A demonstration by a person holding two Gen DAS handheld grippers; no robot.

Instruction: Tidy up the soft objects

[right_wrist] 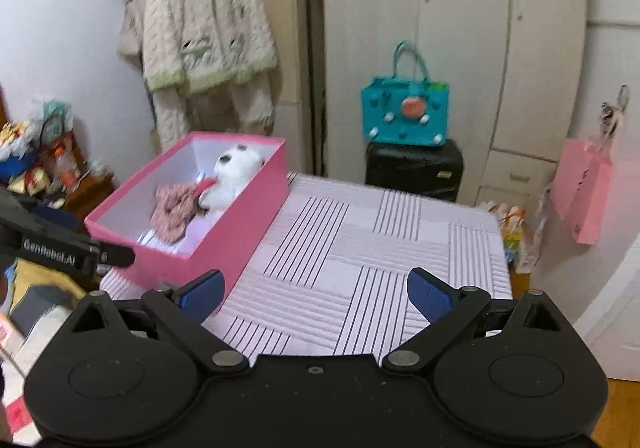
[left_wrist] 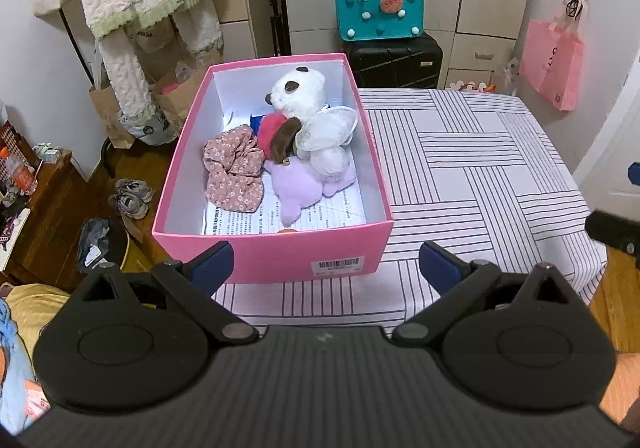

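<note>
Soft toys: white plush dog [left_wrist: 299, 93], flowered scrunchie [left_wrist: 233, 170] and purple plush [left_wrist: 298, 187] lie together inside the pink box [left_wrist: 276, 254].
Pink box: sits on the left side of the striped table [left_wrist: 480, 167].
Left gripper [left_wrist: 326, 268]: wide apart, holding nothing, just before the box.
Right gripper [right_wrist: 316, 294]: wide apart, holding nothing, over the table.

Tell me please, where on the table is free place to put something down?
The striped tablecloth is bare everywhere right of the pink box, back to the black suitcase. Another bare strip lies in front of the box. Inside the box it is crowded: white plush, floral scrunchie, purple plush. Both tools are open.
</note>
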